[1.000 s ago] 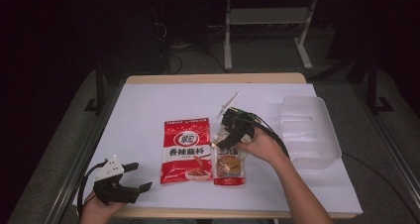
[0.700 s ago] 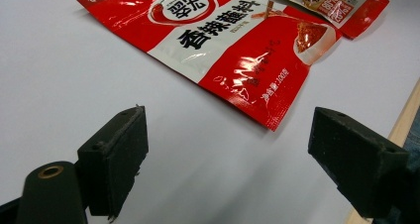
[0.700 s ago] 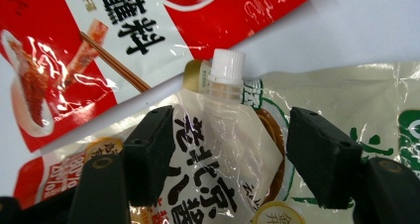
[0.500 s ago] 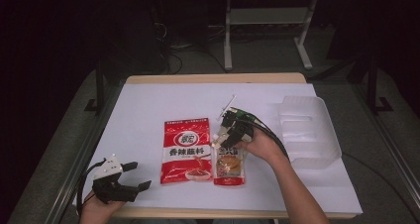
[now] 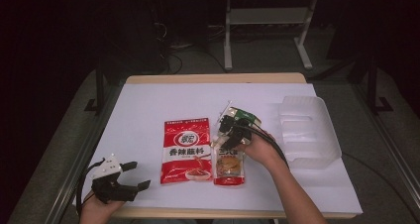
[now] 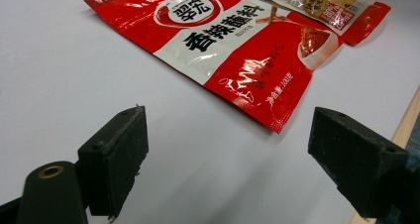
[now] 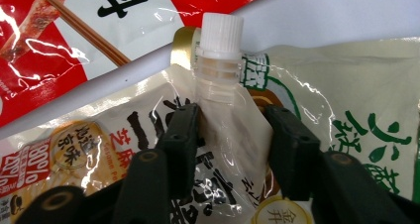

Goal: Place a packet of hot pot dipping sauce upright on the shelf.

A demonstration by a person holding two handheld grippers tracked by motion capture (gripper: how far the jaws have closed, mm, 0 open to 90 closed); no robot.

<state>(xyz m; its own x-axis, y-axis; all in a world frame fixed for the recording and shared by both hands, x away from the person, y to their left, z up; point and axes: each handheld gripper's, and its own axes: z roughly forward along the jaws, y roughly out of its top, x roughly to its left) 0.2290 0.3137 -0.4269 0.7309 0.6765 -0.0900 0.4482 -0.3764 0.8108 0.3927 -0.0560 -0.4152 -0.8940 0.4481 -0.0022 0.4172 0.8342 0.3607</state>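
A cream spouted pouch (image 7: 223,85) with a white cap and a red foot (image 5: 229,165) lies on the white table (image 5: 148,105). My right gripper (image 7: 233,135) is shut on its neck just below the cap, one jaw on each side, and the film is creased between them. In the high view the right gripper (image 5: 229,127) is at the pouch's far end. A second cream pouch with green print (image 7: 356,115) lies under it. A red seasoning packet (image 5: 187,149) lies flat just to the left. My left gripper (image 5: 140,175) rests open near the front left edge, short of the packet (image 6: 223,40).
A clear plastic tray (image 5: 309,135) stands at the right side of the table. The wooden table edge (image 5: 213,78) runs along the back. Bare white surface lies to the left and behind the packets.
The right gripper has shifted slightly at the pouch's top, and the green-printed pouch now shows behind it. The left gripper has stayed put.
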